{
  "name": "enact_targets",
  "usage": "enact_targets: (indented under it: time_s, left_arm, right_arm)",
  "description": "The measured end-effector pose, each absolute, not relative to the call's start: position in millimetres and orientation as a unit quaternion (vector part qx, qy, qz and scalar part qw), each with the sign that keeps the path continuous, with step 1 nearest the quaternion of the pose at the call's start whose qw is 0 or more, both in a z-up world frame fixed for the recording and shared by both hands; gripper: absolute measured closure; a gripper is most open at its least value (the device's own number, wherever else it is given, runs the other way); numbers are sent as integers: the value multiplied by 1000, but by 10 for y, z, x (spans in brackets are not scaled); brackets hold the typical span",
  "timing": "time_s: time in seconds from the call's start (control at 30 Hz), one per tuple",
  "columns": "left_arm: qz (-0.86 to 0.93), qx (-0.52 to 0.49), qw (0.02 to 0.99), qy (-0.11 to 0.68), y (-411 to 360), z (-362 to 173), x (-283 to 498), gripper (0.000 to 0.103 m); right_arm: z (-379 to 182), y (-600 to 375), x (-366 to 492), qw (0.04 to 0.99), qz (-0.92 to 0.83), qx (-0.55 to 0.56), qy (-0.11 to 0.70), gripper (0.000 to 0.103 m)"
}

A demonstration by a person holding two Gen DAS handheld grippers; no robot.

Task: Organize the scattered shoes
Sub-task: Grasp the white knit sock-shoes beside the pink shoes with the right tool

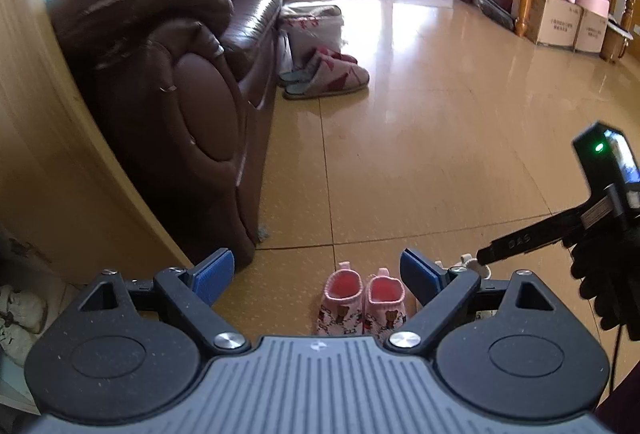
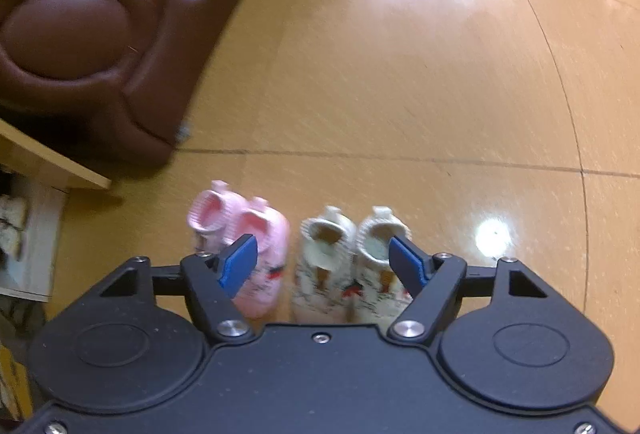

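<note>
Both pairs of fingers stand spread and empty, left gripper above the pink baby shoes and right gripper over the cream pair beside them, so each should settle squarely before closing

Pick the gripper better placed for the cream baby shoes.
Right. The right gripper is open and frames the cream baby shoes; the left gripper frames the pink baby shoes.

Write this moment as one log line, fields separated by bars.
left claw: open, above pink baby shoes | right claw: open, over cream baby shoes | both pairs: side by side on floor
</note>
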State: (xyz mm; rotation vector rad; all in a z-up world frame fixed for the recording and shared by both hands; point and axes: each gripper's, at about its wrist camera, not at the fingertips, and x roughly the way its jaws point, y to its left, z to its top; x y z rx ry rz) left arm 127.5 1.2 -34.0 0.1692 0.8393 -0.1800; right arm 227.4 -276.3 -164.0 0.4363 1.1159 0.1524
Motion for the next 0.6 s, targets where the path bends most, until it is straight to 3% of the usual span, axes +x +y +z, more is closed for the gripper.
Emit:
enact_targets:
  time_s: [0.13,0.27,0.6]
  left_arm:
    - [-89,86,898,423,0,-483,1313,12]
    - [-85,87,890,439,35,-621,1359,12]
    - [-66,82,878,468,232,-849,1446,12]
  right_arm:
    - [-1906,-2659,2366,814,62,197,543,31]
    - [-2100,-2527,2480,816,59,181,546,40]
    - [-2556,-2353,2716,809,33,191,556,41]
